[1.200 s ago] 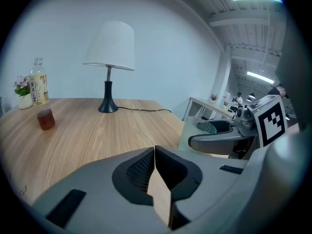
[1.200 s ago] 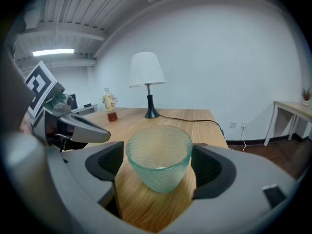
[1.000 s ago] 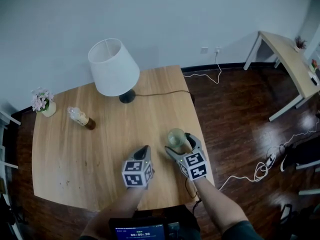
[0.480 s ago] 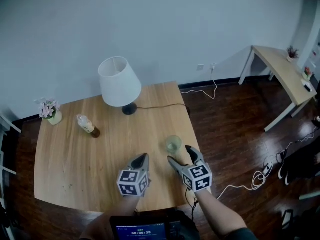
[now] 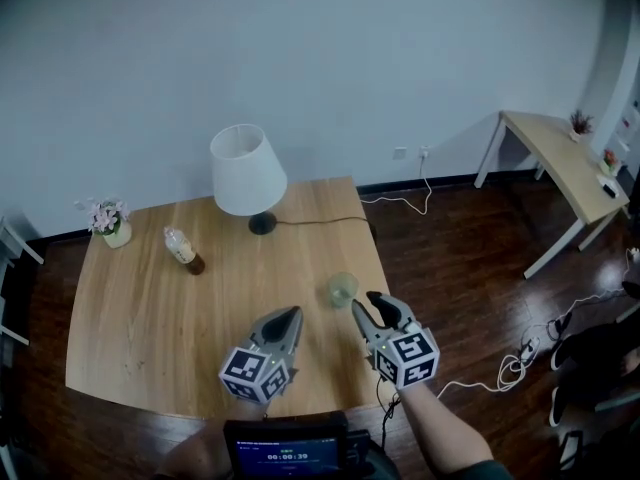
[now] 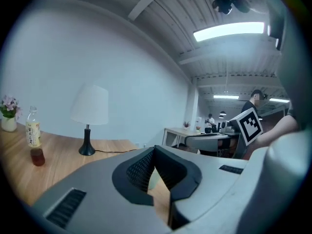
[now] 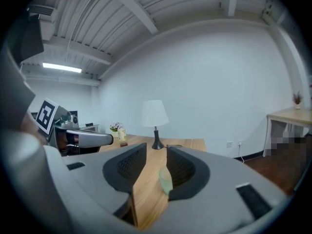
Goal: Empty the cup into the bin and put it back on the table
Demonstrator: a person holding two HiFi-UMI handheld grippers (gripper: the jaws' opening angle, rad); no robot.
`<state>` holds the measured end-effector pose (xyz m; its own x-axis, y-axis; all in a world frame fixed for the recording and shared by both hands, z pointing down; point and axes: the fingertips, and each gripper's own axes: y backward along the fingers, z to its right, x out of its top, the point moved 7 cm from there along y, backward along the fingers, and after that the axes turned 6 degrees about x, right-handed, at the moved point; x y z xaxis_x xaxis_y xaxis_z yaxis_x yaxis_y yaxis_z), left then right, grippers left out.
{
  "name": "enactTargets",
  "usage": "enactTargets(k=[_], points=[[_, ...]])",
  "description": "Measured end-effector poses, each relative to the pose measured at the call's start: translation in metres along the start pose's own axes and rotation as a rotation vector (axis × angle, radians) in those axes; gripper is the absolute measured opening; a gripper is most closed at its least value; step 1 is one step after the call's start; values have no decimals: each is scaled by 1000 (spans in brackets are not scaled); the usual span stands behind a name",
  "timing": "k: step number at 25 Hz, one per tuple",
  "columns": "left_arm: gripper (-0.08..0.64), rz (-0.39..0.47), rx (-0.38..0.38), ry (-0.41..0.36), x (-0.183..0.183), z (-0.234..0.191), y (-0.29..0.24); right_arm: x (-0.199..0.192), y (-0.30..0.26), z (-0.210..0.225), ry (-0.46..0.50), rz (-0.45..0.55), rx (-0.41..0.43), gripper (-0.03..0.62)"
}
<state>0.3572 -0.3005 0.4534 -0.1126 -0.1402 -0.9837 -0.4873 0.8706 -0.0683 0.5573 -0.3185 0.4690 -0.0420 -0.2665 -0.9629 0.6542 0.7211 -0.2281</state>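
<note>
A clear, pale-green cup [image 5: 342, 289] stands upright on the wooden table [image 5: 150, 318], near its right edge. My right gripper [image 5: 367, 303] sits just right of and nearer than the cup, apart from it. Its jaws are closing, still a narrow gap apart, with nothing between them. In the right gripper view the cup [image 7: 165, 178] shows beyond the gripper [image 7: 156, 148], partly hidden by the right-hand jaw. My left gripper [image 5: 290, 315] hovers over the table left of the cup, jaws together and empty; its tips [image 6: 155, 149] meet in the left gripper view.
On the table's far side are a white-shaded lamp [image 5: 247, 173], a small bottle [image 5: 183, 248] and a flower vase [image 5: 113, 226]. A lamp cord runs off the table onto the dark floor. A second table [image 5: 560, 143] stands at the right. A screen [image 5: 285, 453] sits below me.
My right gripper, which had its jaws wide around the cup, has drawn back toward me and narrowed them. The cup stays on the table. The left gripper has pulled back slightly.
</note>
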Motion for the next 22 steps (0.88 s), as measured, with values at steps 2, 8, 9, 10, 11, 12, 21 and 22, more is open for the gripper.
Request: enactTargets(k=[2,8,9,10,11,12,21,22], points=[[0,21,-5,-22,5,9,4,7,10,-1,-5,24,17,133],[0,121,-6,-17,30,31,21,27,36,-4,31,74,40,3],[0,131,-8,-28,33,32,24,28,38,-4,30,76,40,3],[0,138,-11,-42,35,34,28,29,41,-5,26,79,41,3],[0,143,-13,-56,38,35,32,29,44,-7,23,84,44,3],[0,145,-13,-71,40,35,36,30,47,-9,22,88,48,3],[0,179,-41,-110,59,21,74,41,65,-34,5,93,20,2],[0,197,-48,-116,60,20,77,42,66,-38,5,93,20,0]])
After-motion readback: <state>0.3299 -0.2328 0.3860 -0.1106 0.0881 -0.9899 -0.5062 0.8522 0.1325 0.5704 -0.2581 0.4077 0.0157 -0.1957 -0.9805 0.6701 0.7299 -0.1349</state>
